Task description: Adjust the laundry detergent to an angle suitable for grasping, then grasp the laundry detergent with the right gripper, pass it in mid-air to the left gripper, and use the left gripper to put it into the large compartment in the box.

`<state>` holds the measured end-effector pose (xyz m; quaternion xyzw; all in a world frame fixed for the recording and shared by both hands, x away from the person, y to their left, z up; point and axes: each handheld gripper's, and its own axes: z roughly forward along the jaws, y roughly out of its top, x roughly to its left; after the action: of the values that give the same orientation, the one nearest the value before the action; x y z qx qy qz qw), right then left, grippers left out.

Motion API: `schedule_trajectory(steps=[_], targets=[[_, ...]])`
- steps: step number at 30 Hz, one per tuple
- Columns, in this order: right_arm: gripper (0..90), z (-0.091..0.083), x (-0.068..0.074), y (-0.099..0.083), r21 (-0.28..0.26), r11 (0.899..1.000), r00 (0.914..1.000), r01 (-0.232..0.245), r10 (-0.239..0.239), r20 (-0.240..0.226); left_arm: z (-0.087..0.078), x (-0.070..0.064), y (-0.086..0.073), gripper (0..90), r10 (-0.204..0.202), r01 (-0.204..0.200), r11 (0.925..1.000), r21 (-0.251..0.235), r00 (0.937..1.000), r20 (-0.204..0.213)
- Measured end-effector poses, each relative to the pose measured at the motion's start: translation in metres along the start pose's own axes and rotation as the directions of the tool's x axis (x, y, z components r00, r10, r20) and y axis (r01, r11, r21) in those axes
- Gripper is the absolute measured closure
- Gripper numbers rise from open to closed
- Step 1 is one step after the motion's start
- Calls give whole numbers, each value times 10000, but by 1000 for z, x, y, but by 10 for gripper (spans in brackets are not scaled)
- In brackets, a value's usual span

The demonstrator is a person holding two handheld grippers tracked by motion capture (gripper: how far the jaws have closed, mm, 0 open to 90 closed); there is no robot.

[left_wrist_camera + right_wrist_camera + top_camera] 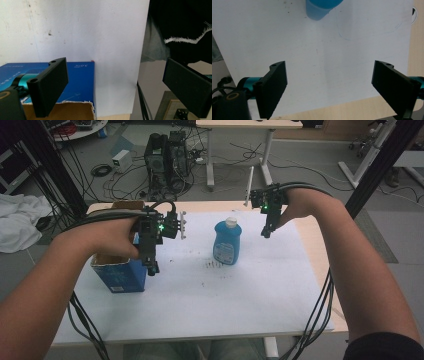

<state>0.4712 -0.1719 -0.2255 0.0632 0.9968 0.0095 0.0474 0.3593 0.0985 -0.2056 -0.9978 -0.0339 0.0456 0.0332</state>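
Observation:
A blue bottle (226,242) with a white cap stands upright near the middle of the white sheet (210,305). At the sheet's left edge stands a blue cardboard box (120,276) with an open top. My left gripper (152,268) hangs just right of the box's near corner, pointing down. In the left gripper view its jaws are wide open (117,87) with nothing between them, one jaw over the box (80,80). My right gripper (265,234) hovers right of the bottle, apart from it. It is open (333,87) over bare sheet, with the bottle's base (322,7) ahead.
The wooden table edge (315,250) shows right of the sheet. Cables trail from both grippers off the front. On the floor behind are a computer tower (167,157), loose cables, a second table (240,125) and a white cloth (17,220) at left.

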Motion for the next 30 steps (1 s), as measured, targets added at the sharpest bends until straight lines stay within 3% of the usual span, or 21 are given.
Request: schedule_trajectory(steps=[10,13,14,15,18,24,25,26,27,28,30], targets=[[123,2,1,4,44,10000,10000,-7,6,95,2,2,1,64,85,-86,9999,-93,9999,-111],[123,2,-1,5,47,9998,9998,187,-187,95,0,3,1,64,54,-58,9997,-234,9998,-194],[123,2,-1,5,65,9998,9998,201,-201,92,-1,5,2,64,249,-257,9992,-292,9993,-288],[123,3,0,5,-28,10000,10000,-60,60,37,-2,6,1,64,288,-298,9991,-311,9990,-337],[123,3,-1,3,43,10000,10000,1,-1,56,-3,8,-1,64,146,-163,9994,-306,9983,-568],[123,0,1,0,-49,10000,9999,-37,38,98,-5,3,0,64,112,-124,9996,-243,9988,-479],[123,0,2,-1,-30,9999,9999,-120,121,115,-5,1,0,64,105,-116,9997,-210,9986,-518],[123,-1,3,-2,-23,10000,9999,-62,63,118,-6,0,0,63,192,-221,9992,-323,9959,-882],[123,-1,3,-2,-23,10000,9999,-62,63,118,-6,0,0,64,192,-221,9992,-323,9959,-882],[123,-2,4,-2,32,10000,9998,4,-4,187,-7,-1,1,64,169,-183,9996,-234,9983,-557],[123,-4,4,-2,-34,10000,9997,74,-73,228,-7,-3,1,64,162,-174,9996,-238,9987,-489]])
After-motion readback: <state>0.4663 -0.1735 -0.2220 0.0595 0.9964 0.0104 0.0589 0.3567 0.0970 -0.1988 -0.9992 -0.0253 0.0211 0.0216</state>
